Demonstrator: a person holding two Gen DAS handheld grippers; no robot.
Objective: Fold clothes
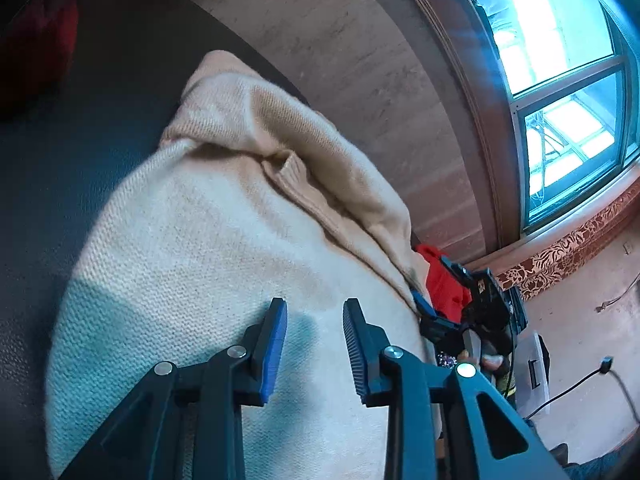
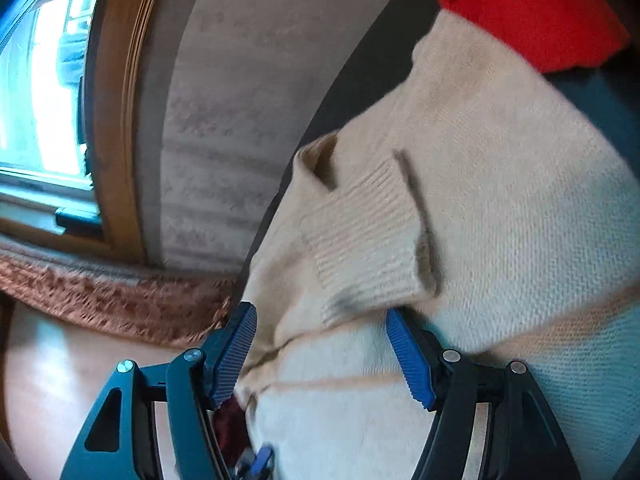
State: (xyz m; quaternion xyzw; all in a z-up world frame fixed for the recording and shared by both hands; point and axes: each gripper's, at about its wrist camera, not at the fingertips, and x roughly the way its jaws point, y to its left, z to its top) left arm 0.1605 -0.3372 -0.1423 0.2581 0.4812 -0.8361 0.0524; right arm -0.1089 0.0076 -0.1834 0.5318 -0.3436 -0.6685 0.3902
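Left wrist view: left gripper (image 1: pixel 315 322) low in the frame, fingers apart with nothing between them, blue ribbed pads (image 1: pixel 274 350) hanging over the cream knit sweater (image 1: pixel 208 240). Sweater spread across the middle and lower part of the frame on a dark table surface (image 1: pixel 80 152), bunched into a ridge of folds toward the upper centre, ribbed band tucked into the crease. Dark red cloth (image 1: pixel 36 48) at the upper left, dim and blurred. At the right edge of the sweater, the other tool (the right gripper (image 1: pixel 424 308), seen from outside) pressed against the fabric's hem, with a hand (image 1: pixel 486 360) partly visible behind it and a bright red garment (image 1: pixel 444 280) just beyond. Window (image 1: pixel 568 92) filling the upper right, patterned brown trim (image 1: pixel 568 252) below it, grey wall panel (image 1: pixel 360 60) between window and table.

Right wrist view: right gripper (image 2: pixel 322 354) at the bottom centre, fingers wide apart, a fold of the cream sweater (image 2: pixel 500 200) lying in the gap between the blue pads (image 2: pixel 410 356) (touching or merely near, cannot tell from the blur). Ribbed cuff (image 2: pixel 368 232) folded over just above the gap. Red garment (image 2: pixel 528 8) at the upper right, touching the sweater's far end. Window (image 2: pixel 44 92) at the upper left, wooden frame (image 2: pixel 120 120) beside it, patterned trim (image 2: pixel 112 300) at lower left.
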